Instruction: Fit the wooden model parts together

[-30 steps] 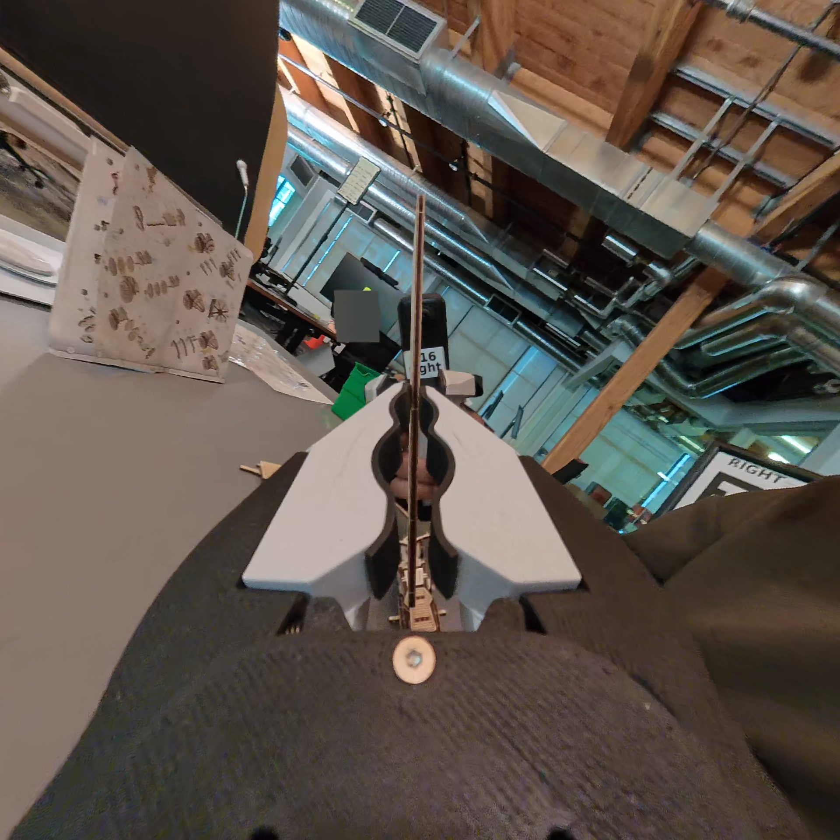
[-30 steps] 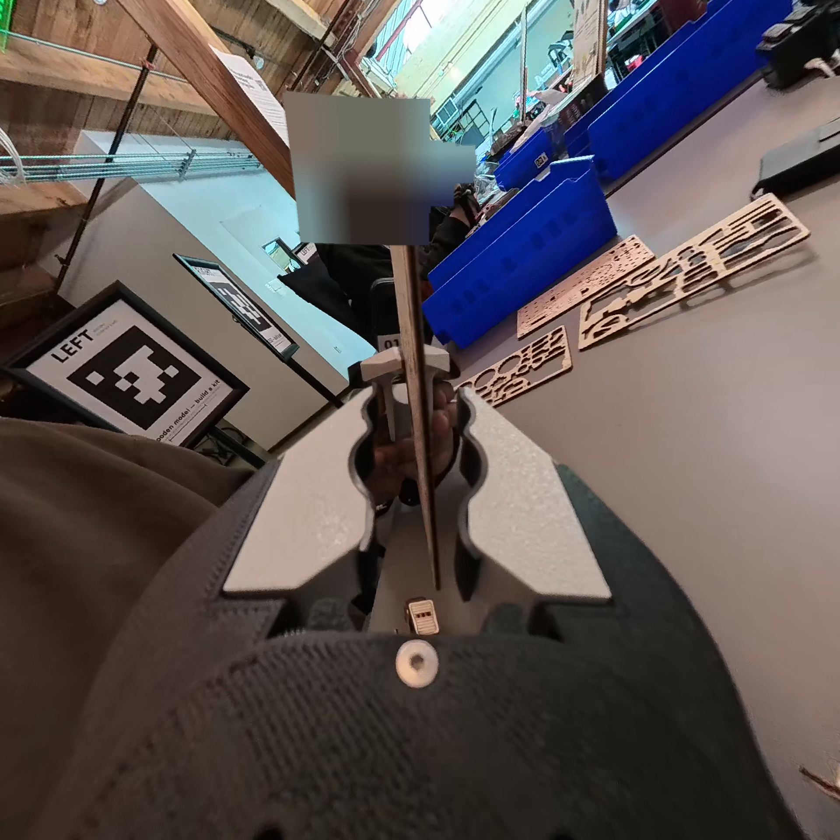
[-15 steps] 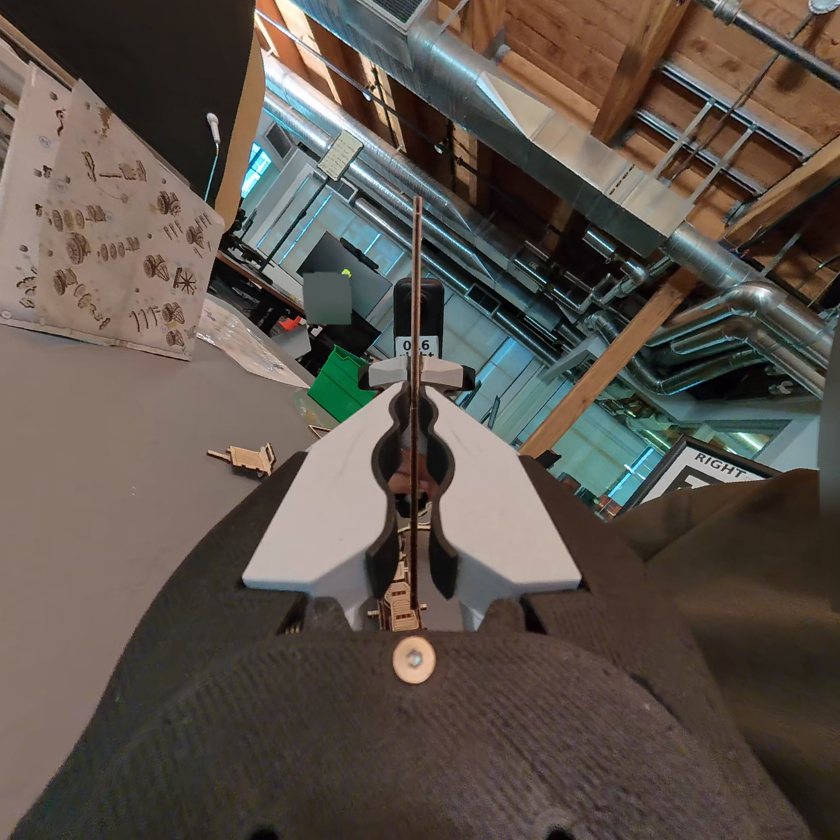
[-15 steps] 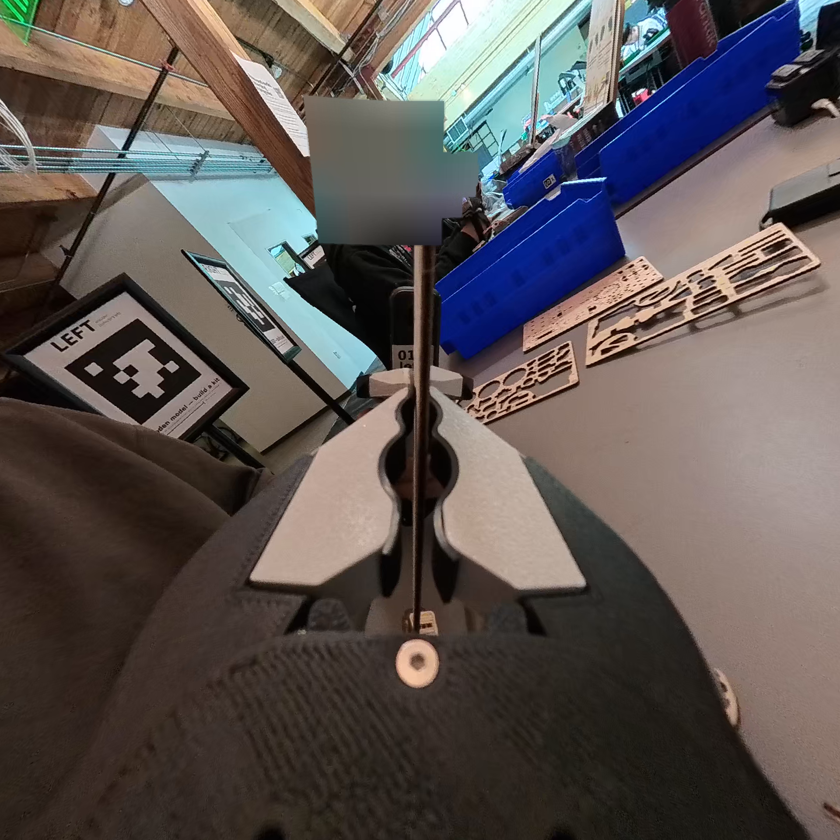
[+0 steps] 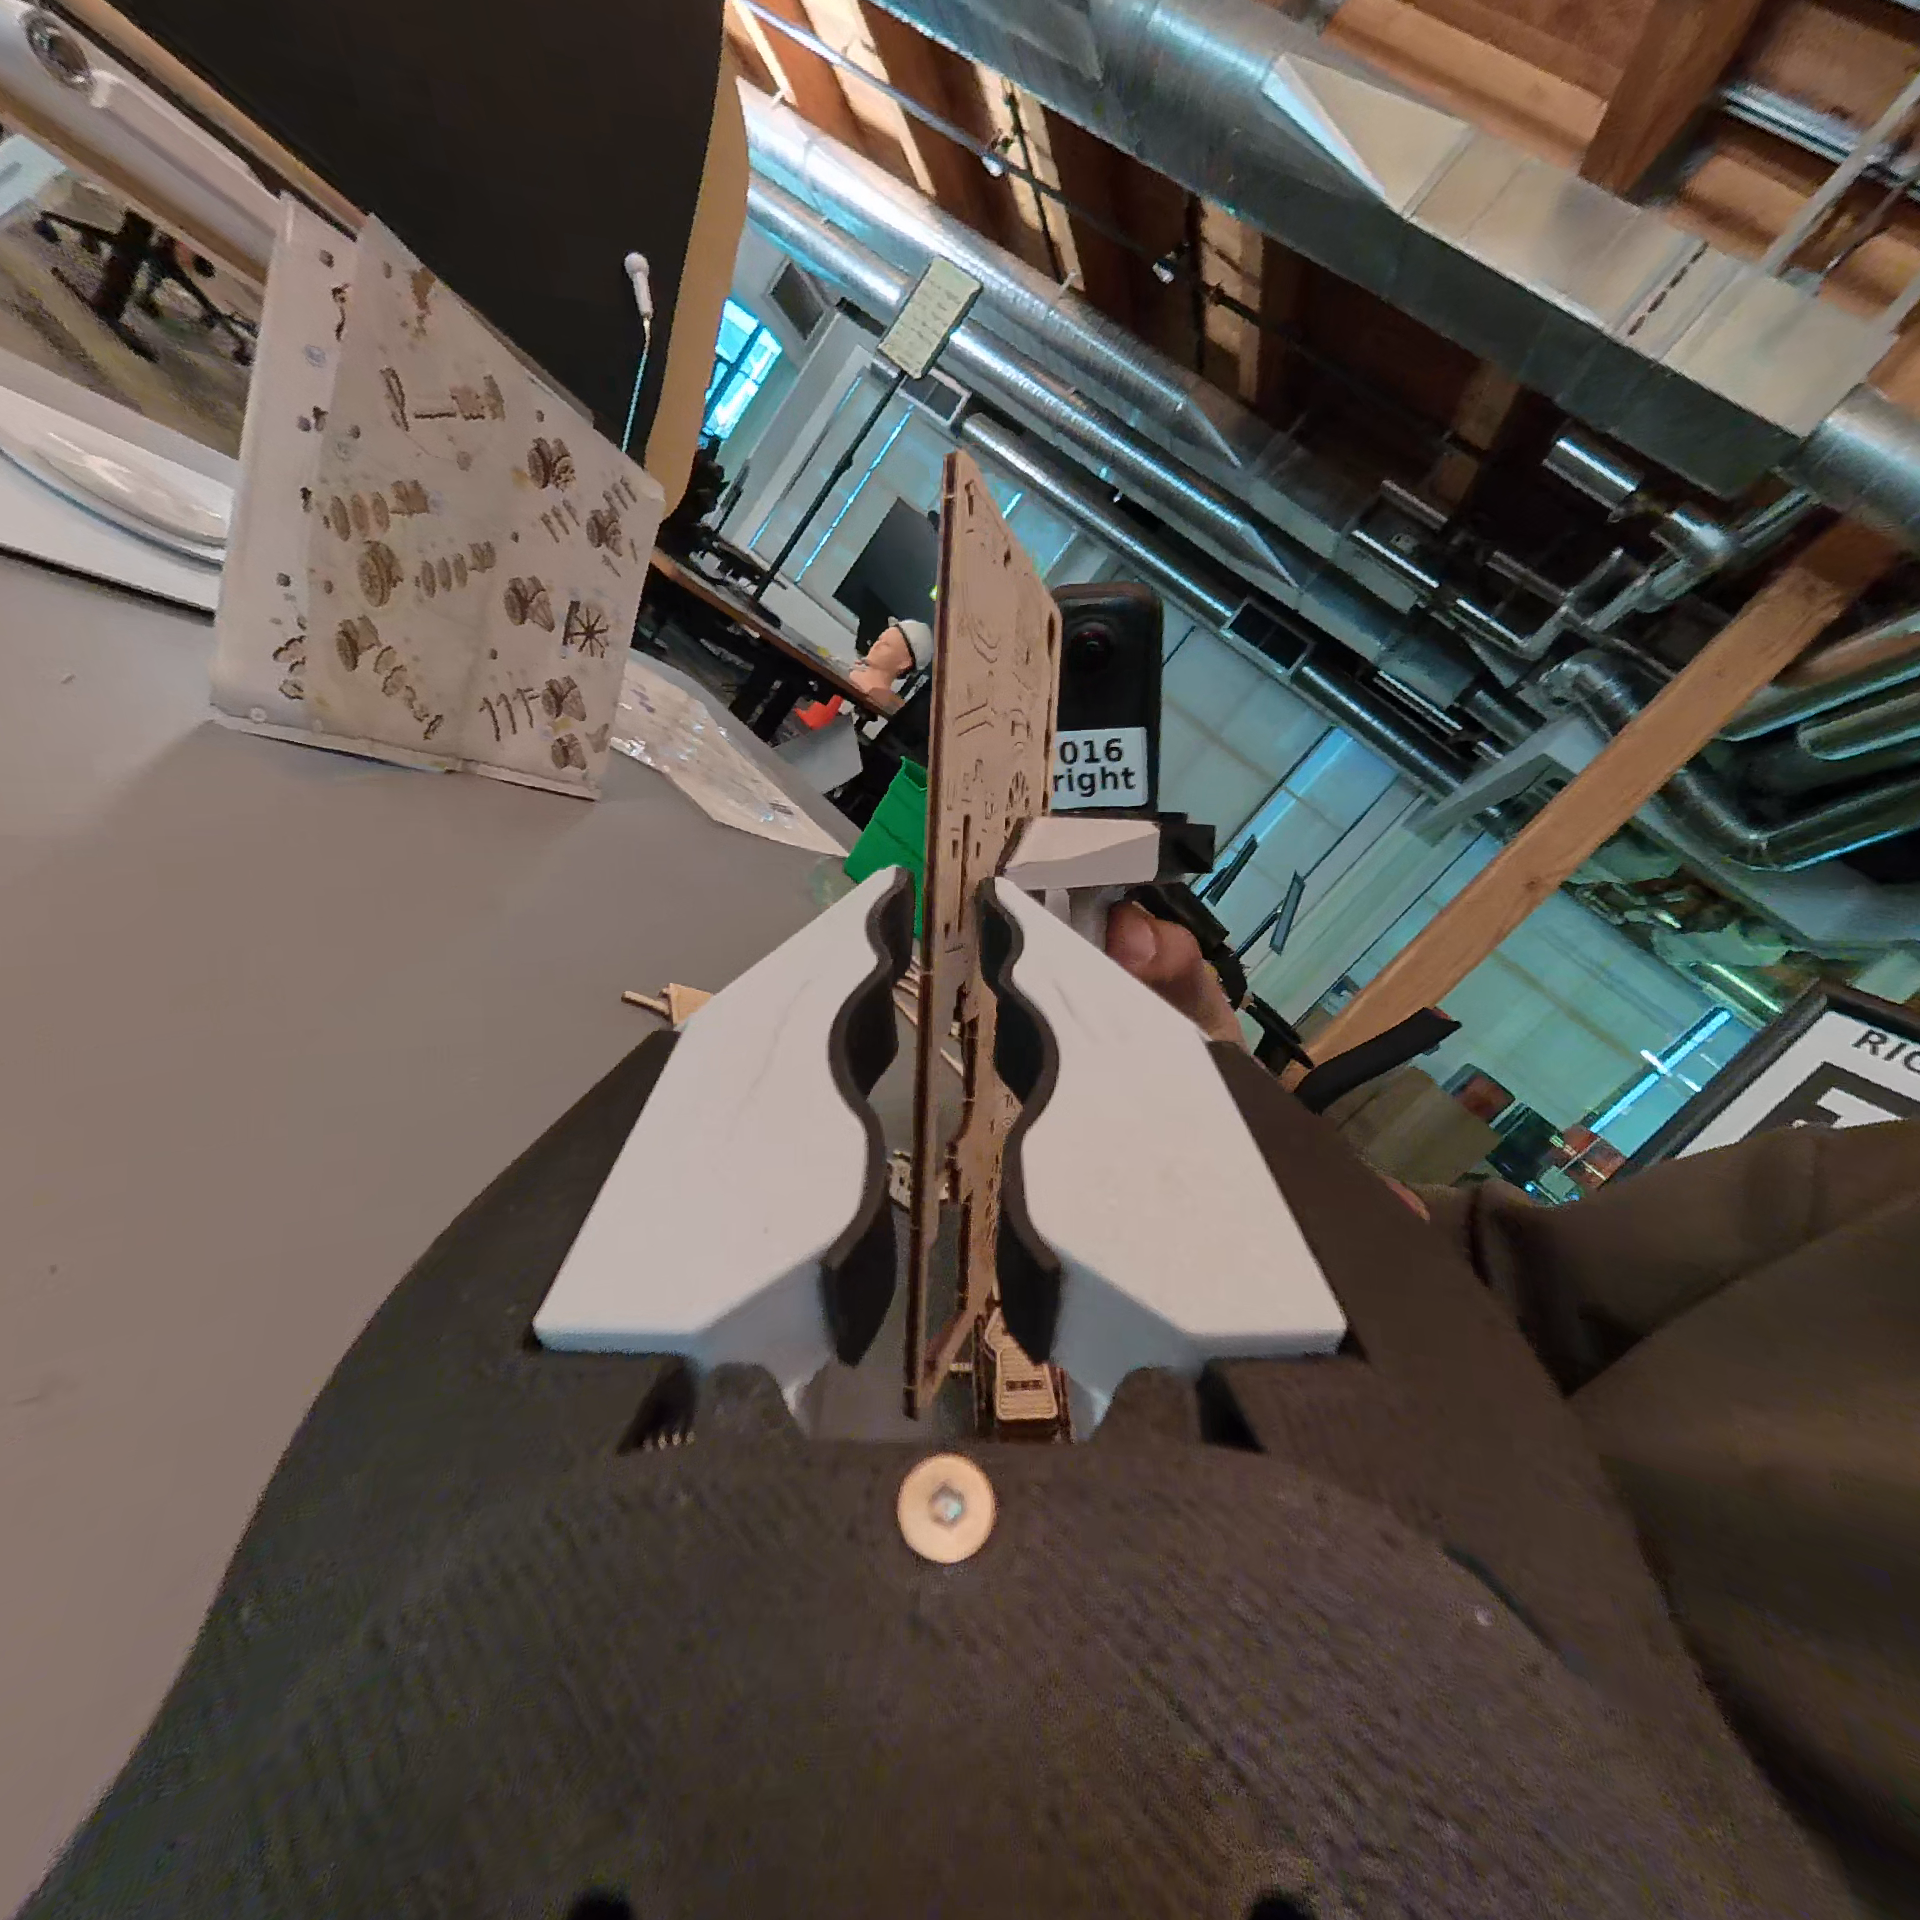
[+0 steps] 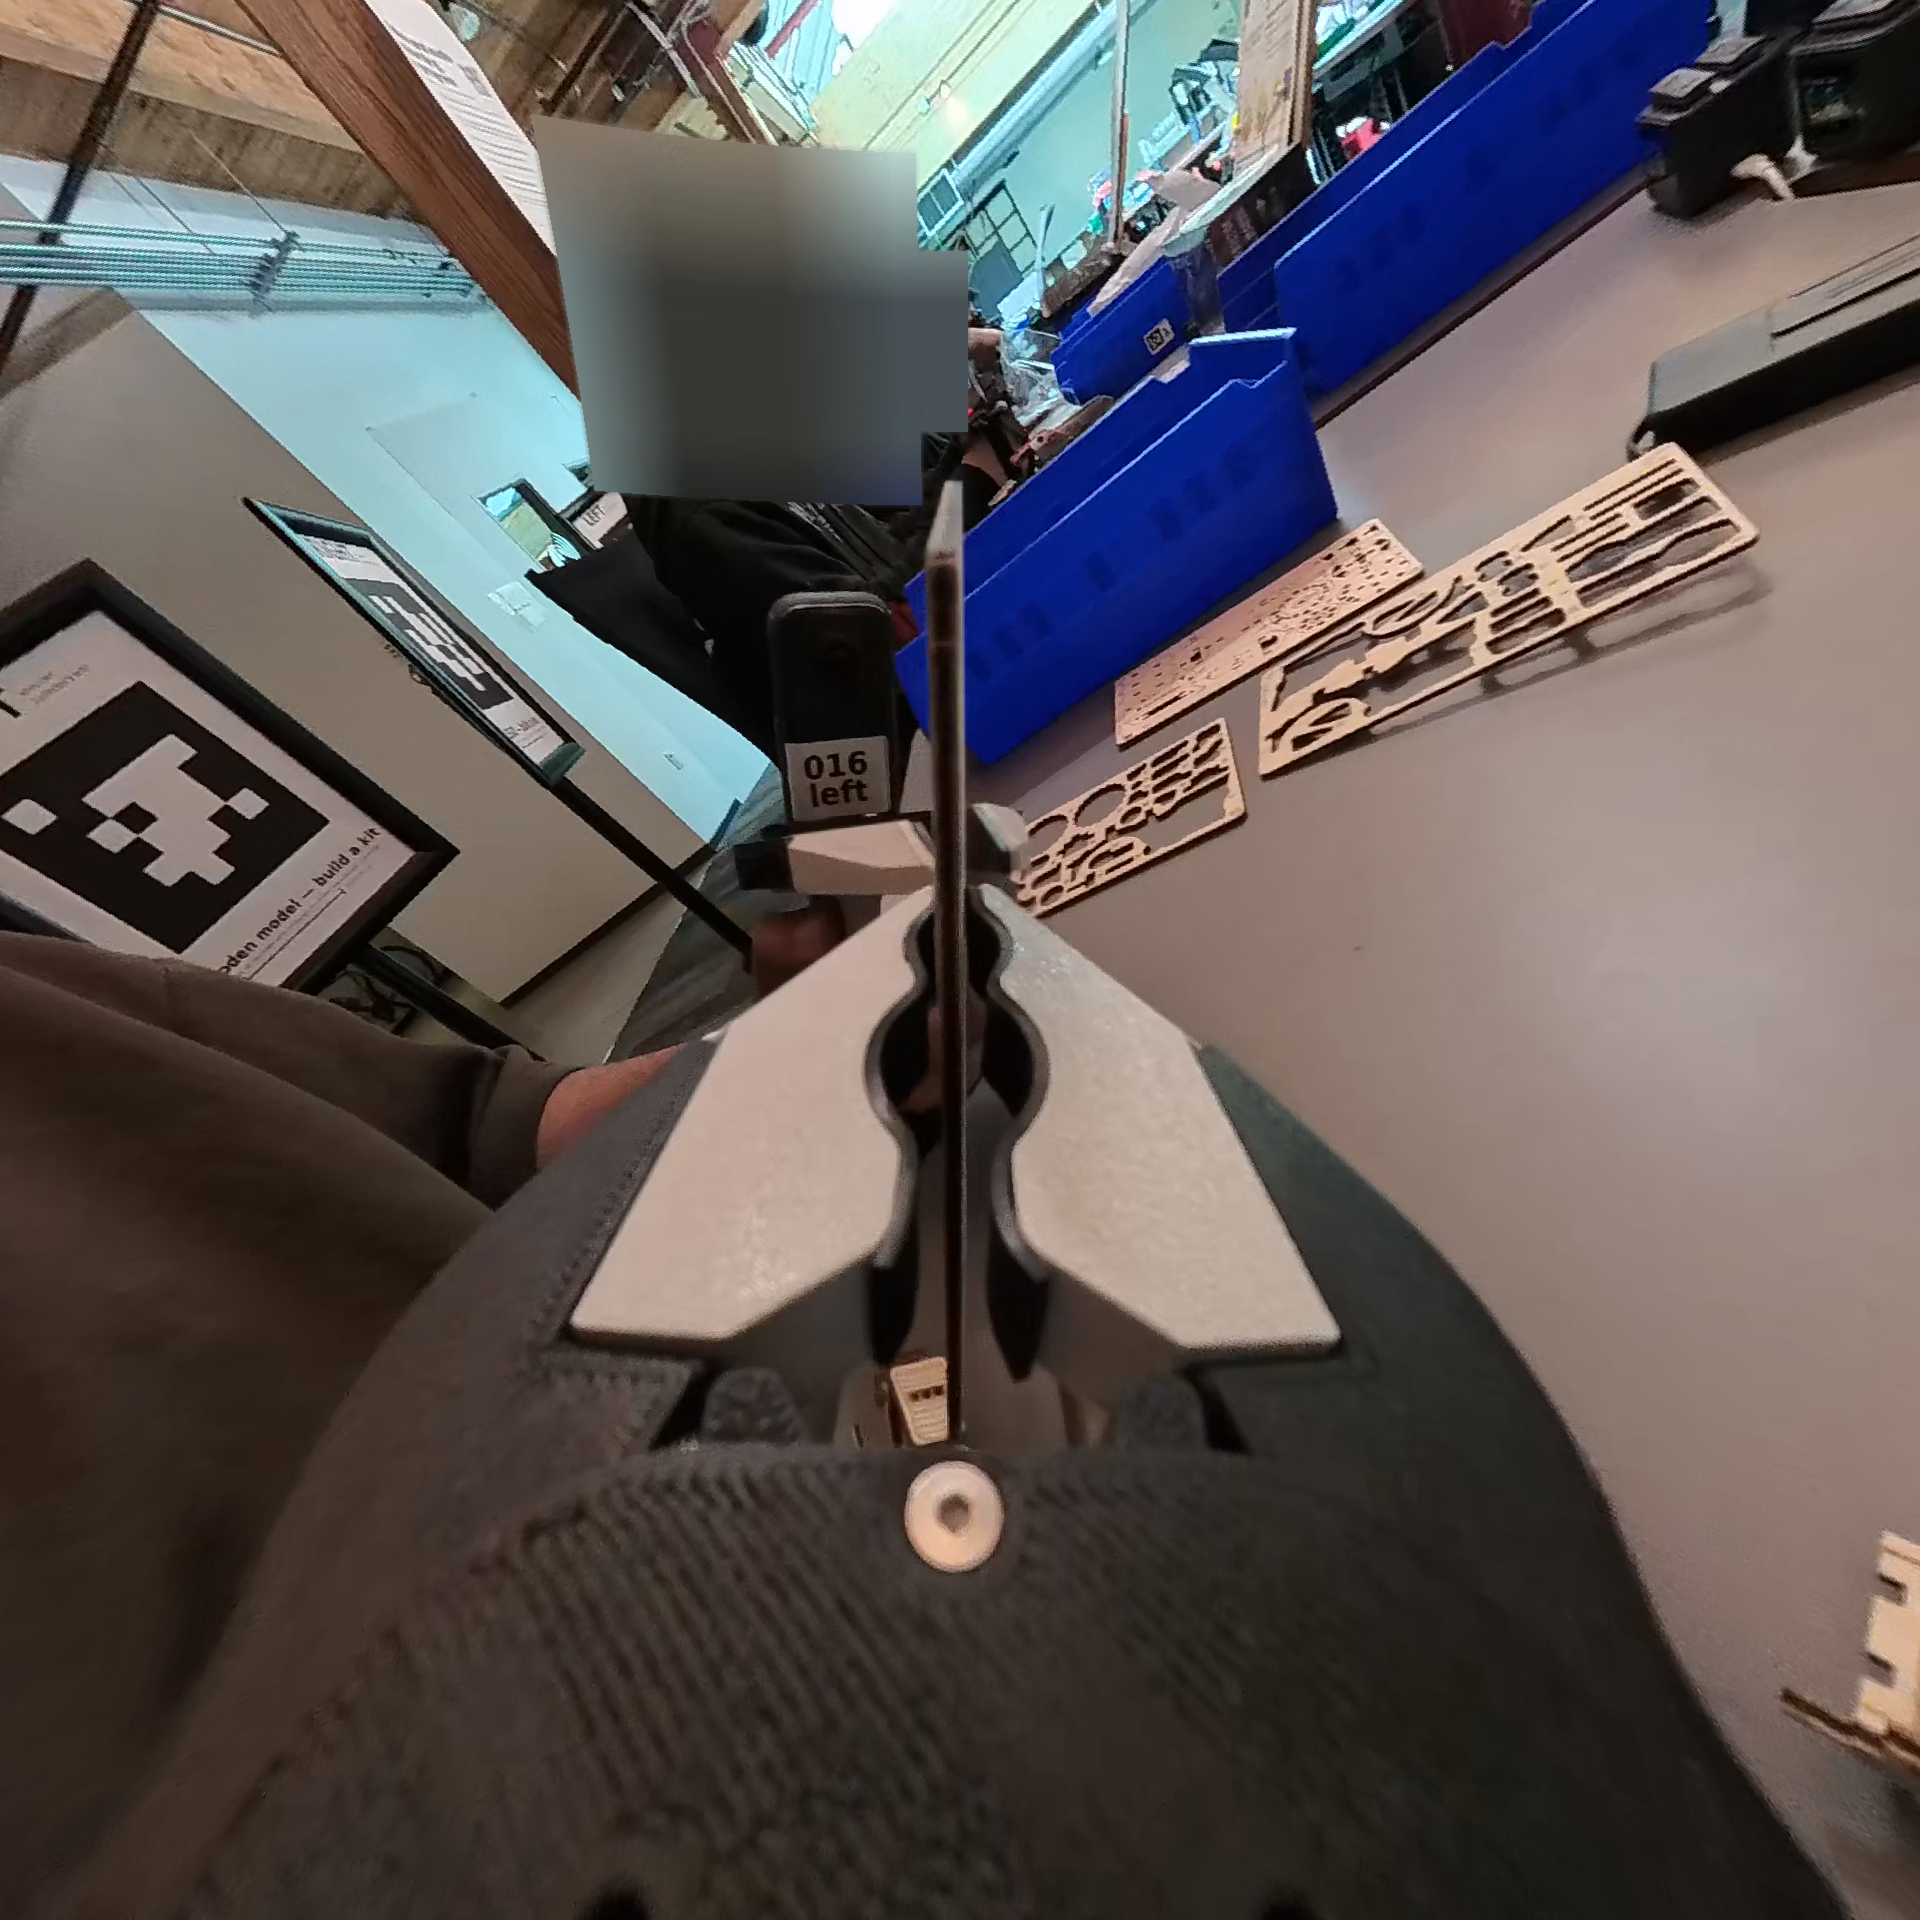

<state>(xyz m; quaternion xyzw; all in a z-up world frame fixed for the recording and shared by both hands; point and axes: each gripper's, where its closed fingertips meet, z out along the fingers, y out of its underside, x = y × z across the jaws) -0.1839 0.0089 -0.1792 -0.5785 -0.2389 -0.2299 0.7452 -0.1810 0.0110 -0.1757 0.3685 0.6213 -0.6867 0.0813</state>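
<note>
A thin laser-cut wooden sheet [image 5: 987, 665] stands upright between my two grippers, which face each other above the grey table [image 5: 208, 987]. My left gripper [image 5: 945, 883] has its jaws slightly apart around the sheet, with a gap showing on the left side. The sheet is turned so that its engraved face shows. My right gripper [image 6: 951, 899] is shut on the same sheet [image 6: 945, 675], seen edge-on. A small wooden part [image 5: 1023, 1382] sits at the base of the left fingers, and a similar one [image 6: 920, 1397] at the base of the right fingers.
An open instruction booklet [image 5: 416, 582] stands on the table at the left. A small wooden piece [image 5: 665, 1003] lies near it. Punched-out wooden sheets [image 6: 1496, 623] and blue bins [image 6: 1122, 561] lie beyond the right gripper. Another wooden part [image 6: 1881, 1662] lies at the lower right. Less than 4 cm separates the two grippers' tips.
My right gripper closed on the sheet. My left gripper, shut on it before, has now loosened, and the sheet has turned so that its face shows in the left wrist view.
</note>
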